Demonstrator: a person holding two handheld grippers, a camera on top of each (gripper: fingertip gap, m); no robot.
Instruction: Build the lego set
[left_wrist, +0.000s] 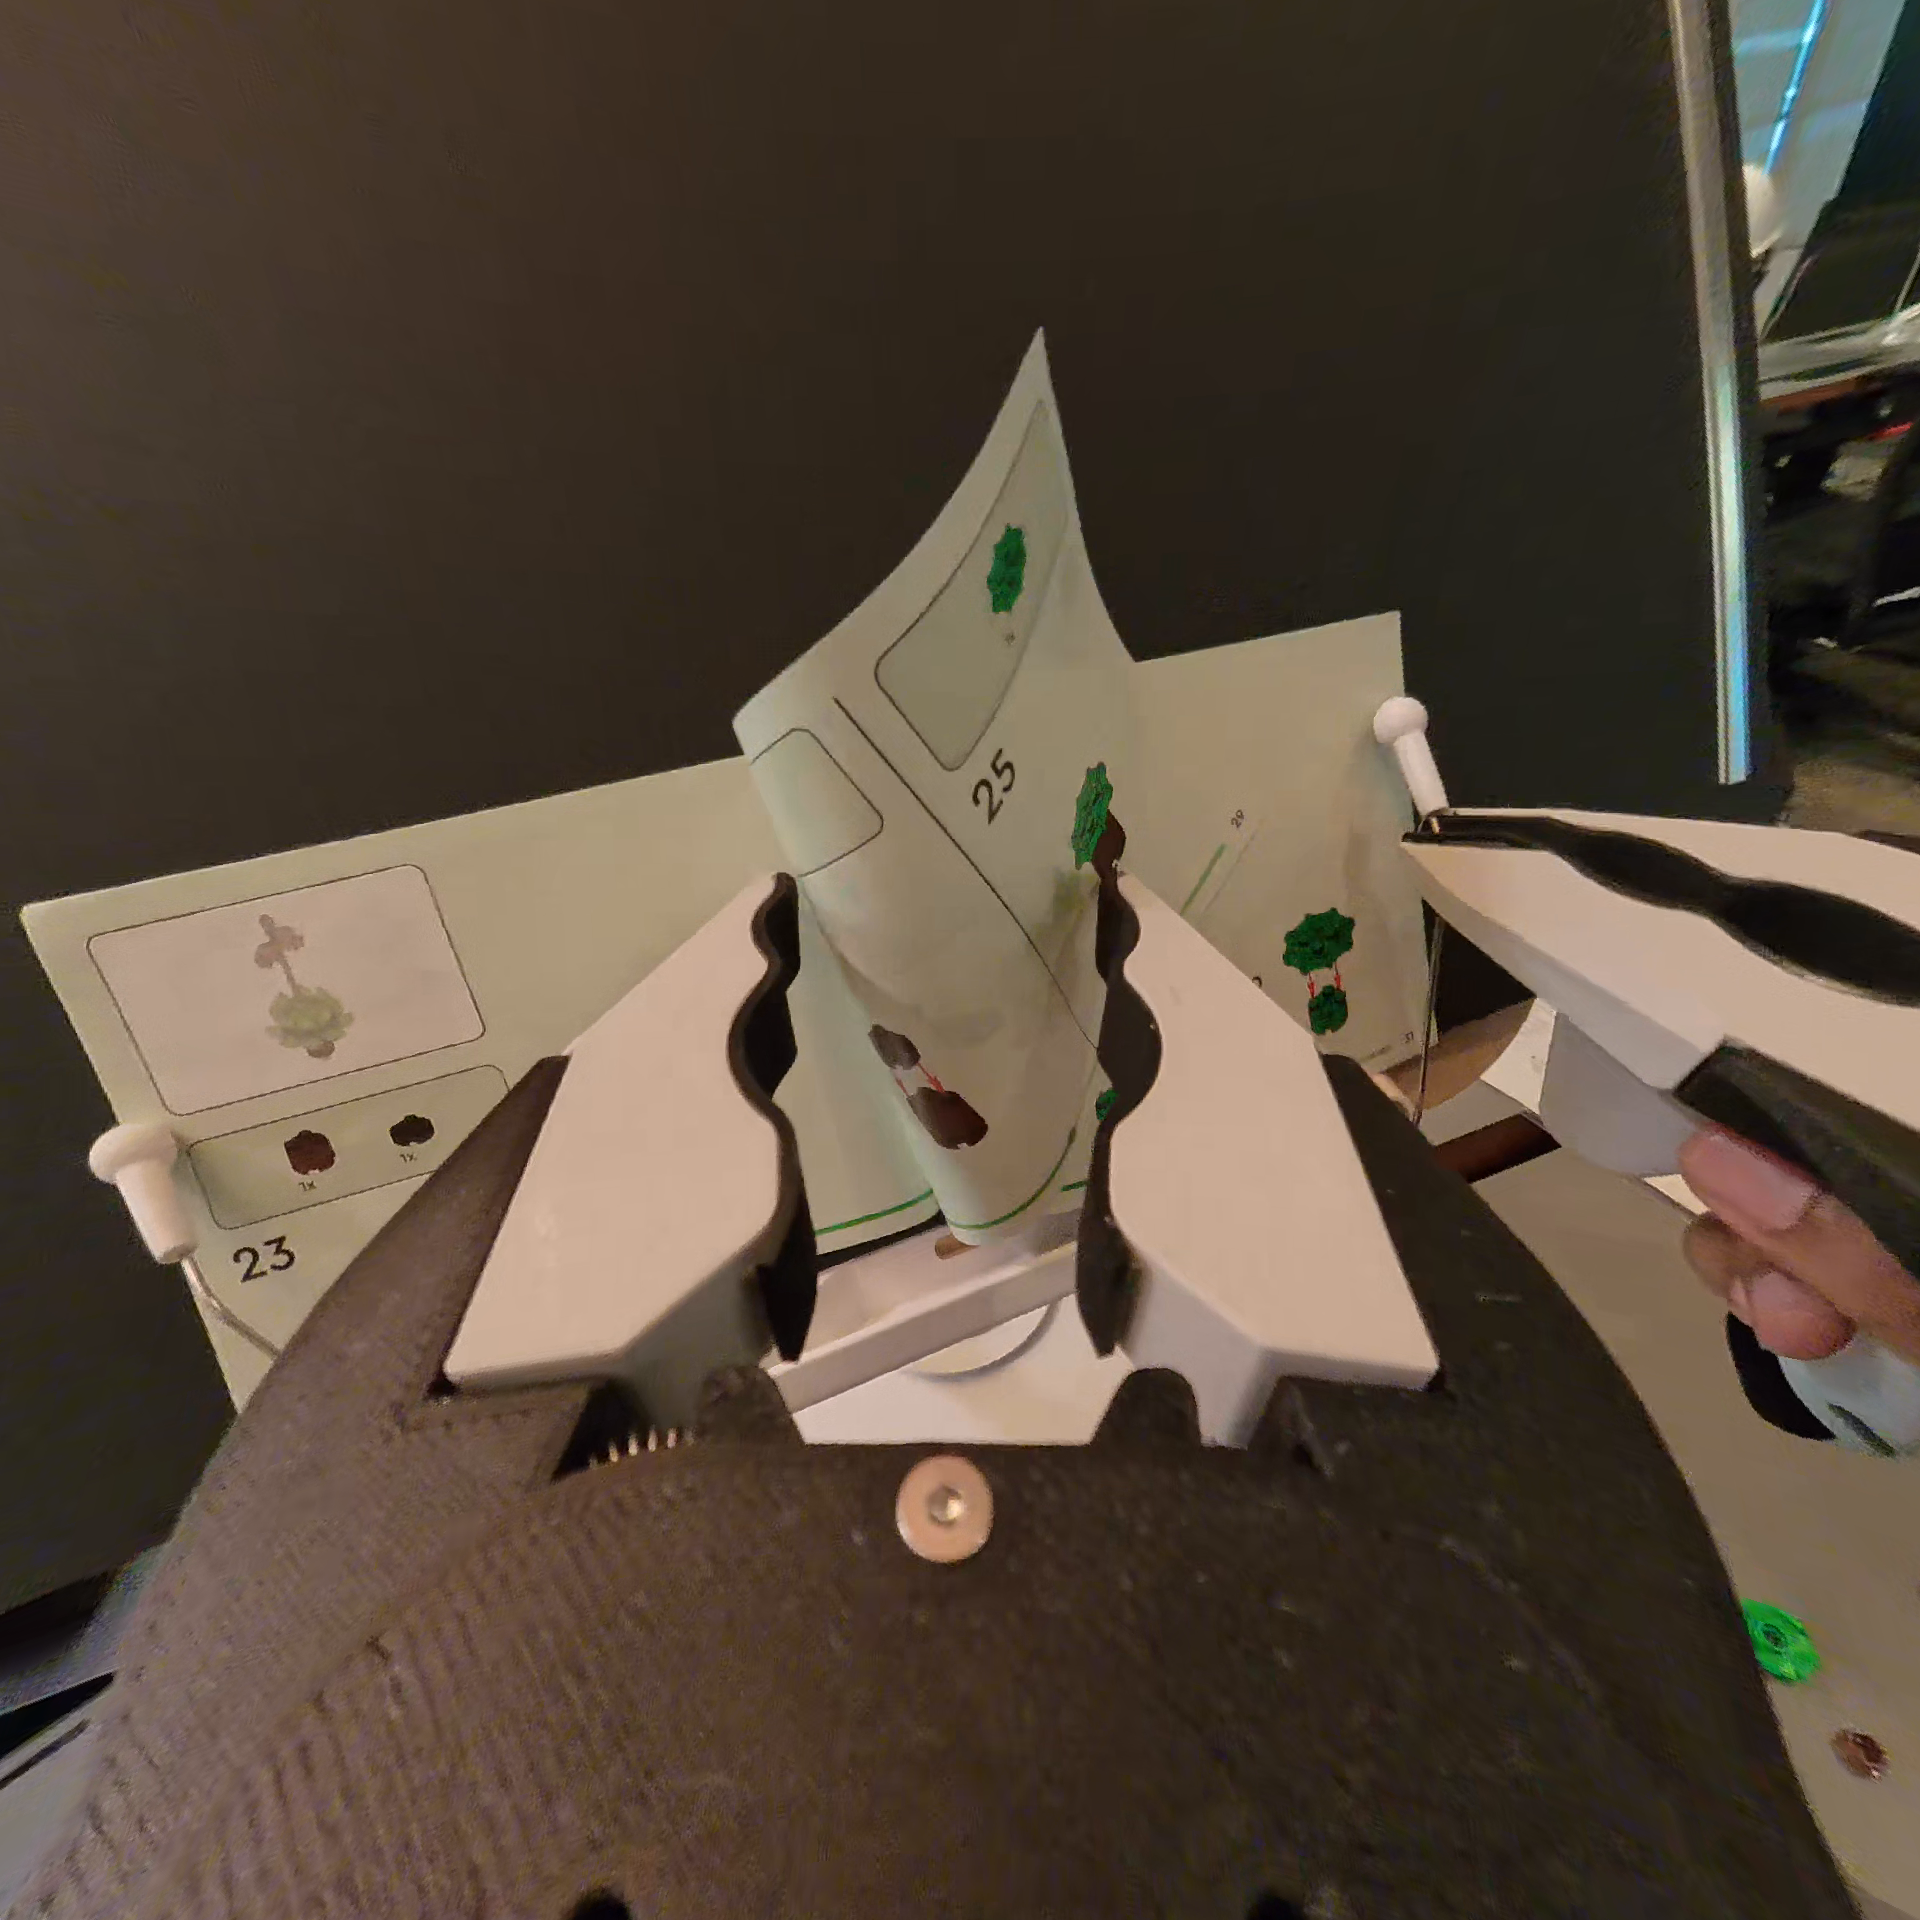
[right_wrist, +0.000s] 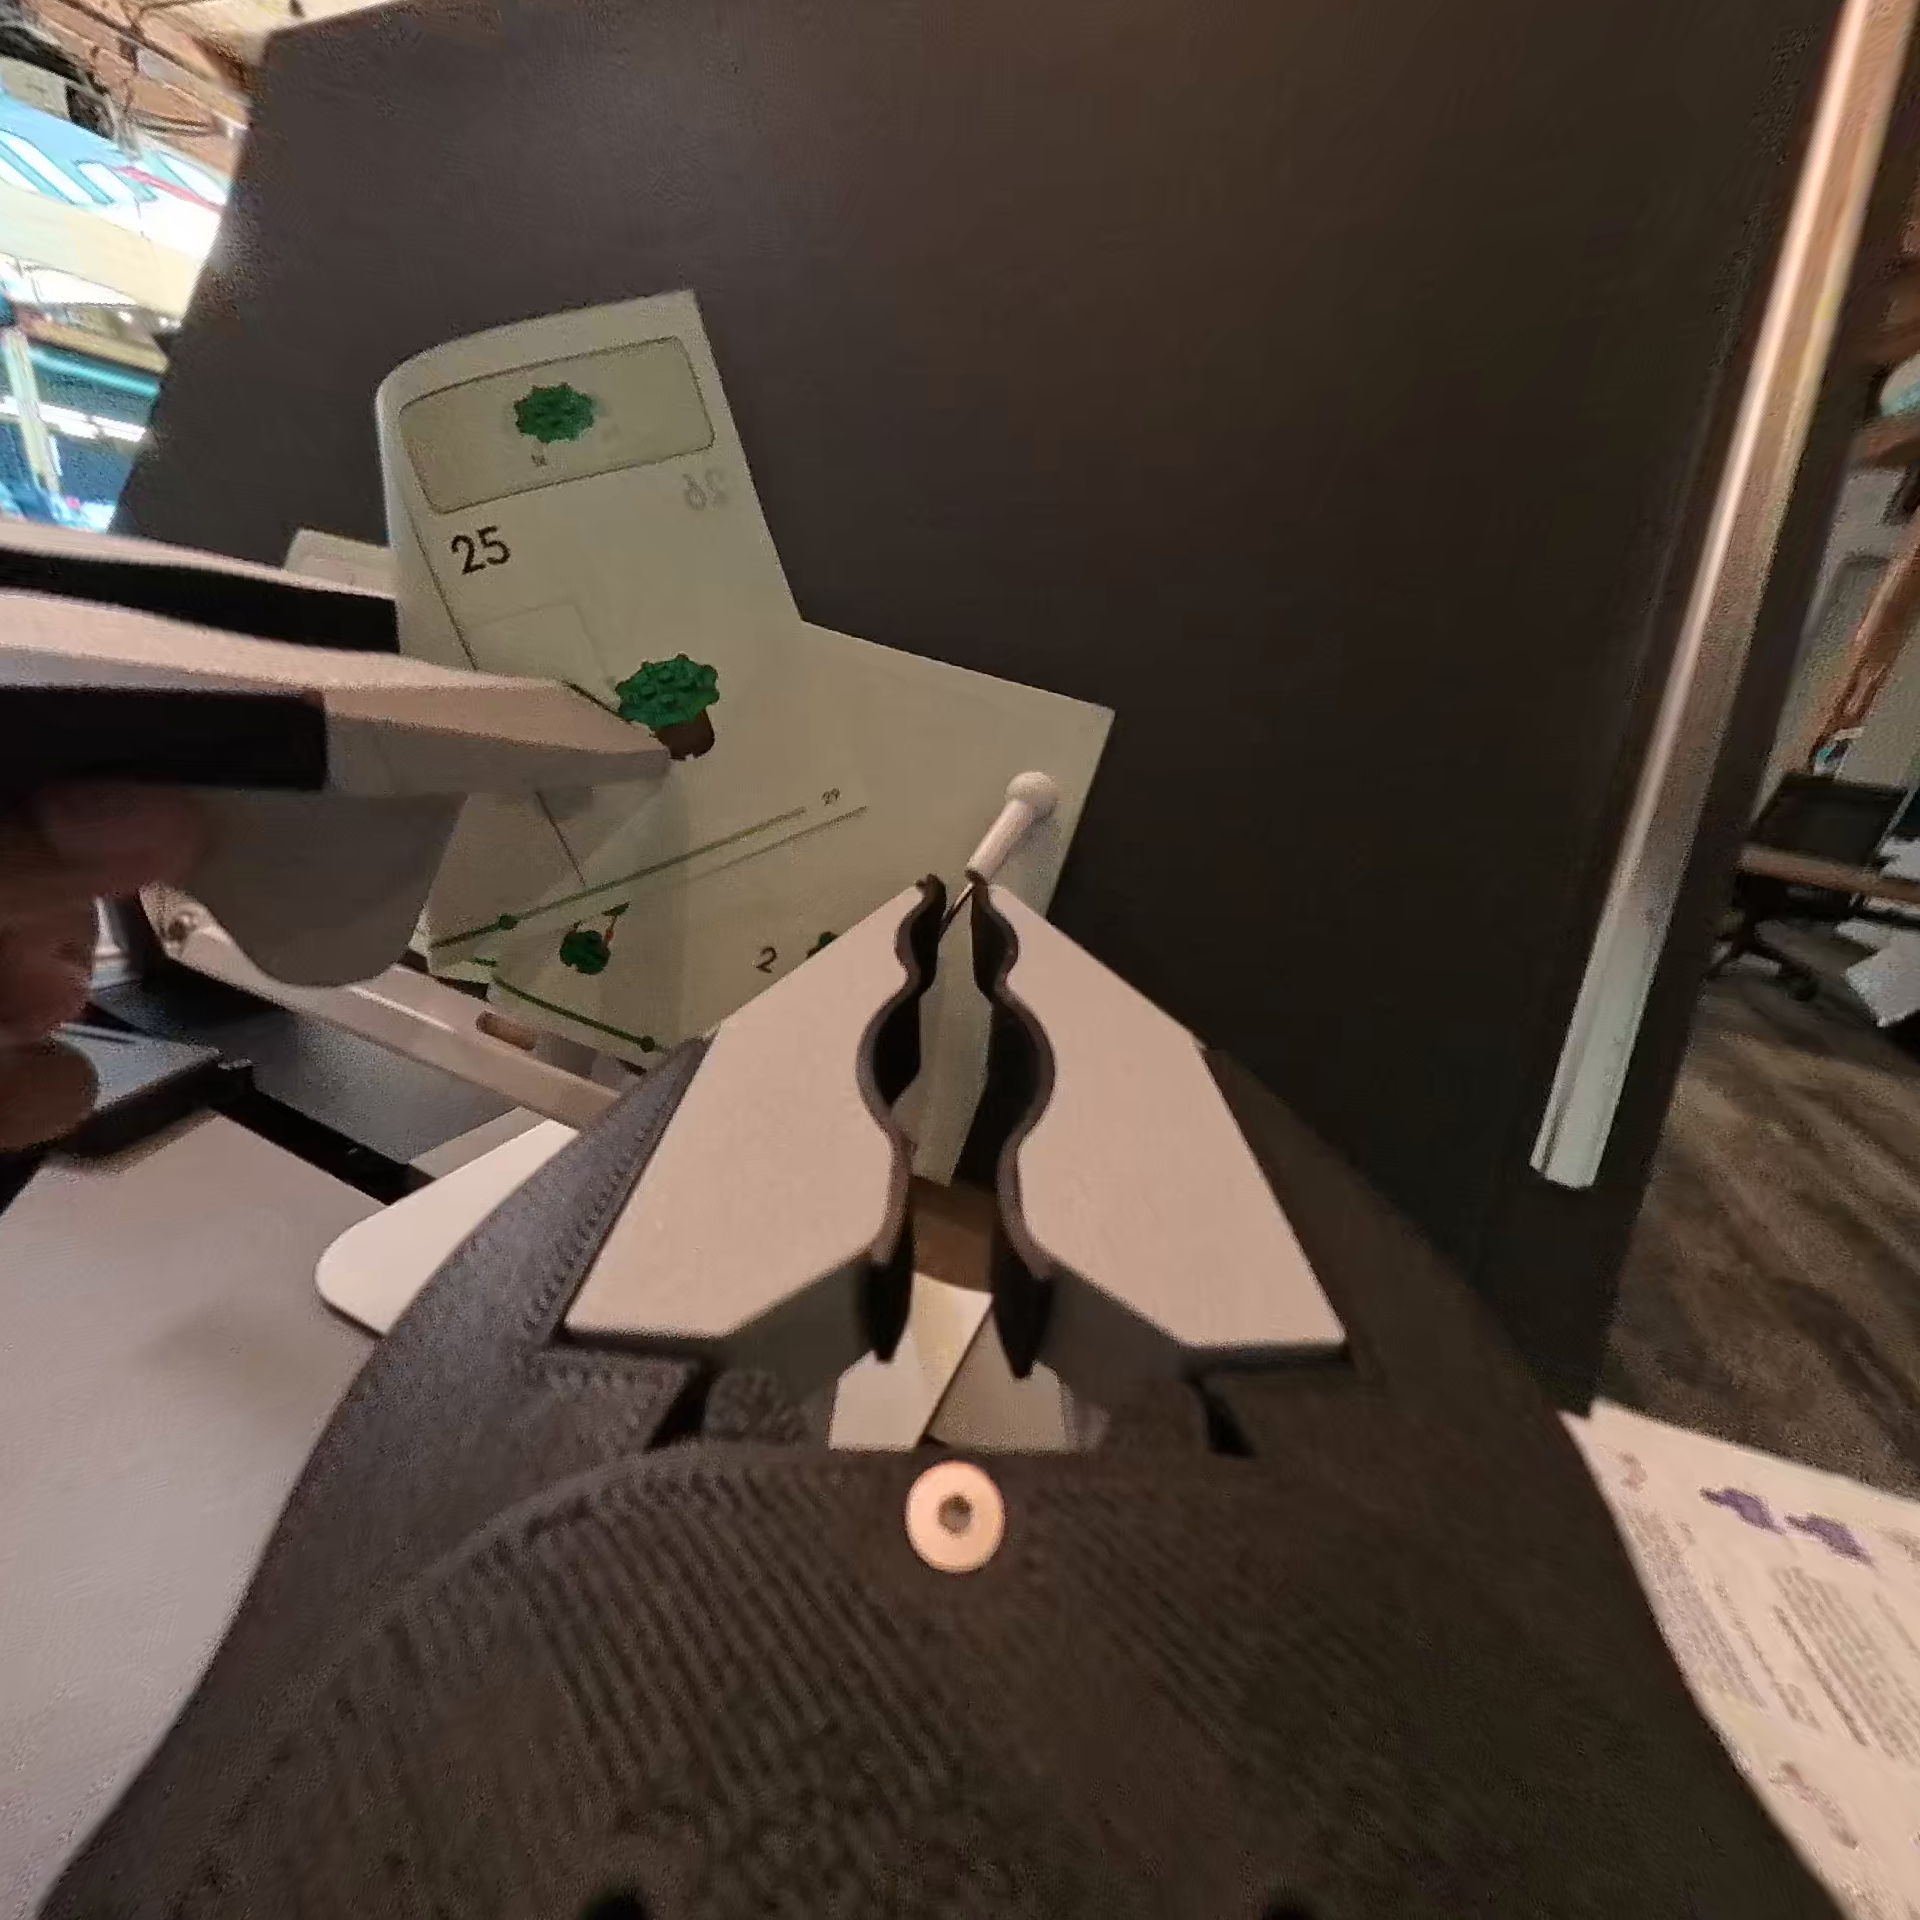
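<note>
Left gripper (left_wrist: 945, 904) astride upright curled booklet page (left_wrist: 966, 831)

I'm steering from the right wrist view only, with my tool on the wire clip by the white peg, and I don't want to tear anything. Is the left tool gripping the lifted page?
Observer: No. The left tool is open, and the curled page shows in the gap between its fingers, unpinched.
Operator: Is the booklet's far left side held down?
Observer: Yes, a second white peg sits against the left page, near its lower outer corner.
Operator: Any bricks within reach?
Observer: A round green piece lies on the table, at the left wrist view's lower right.
</note>
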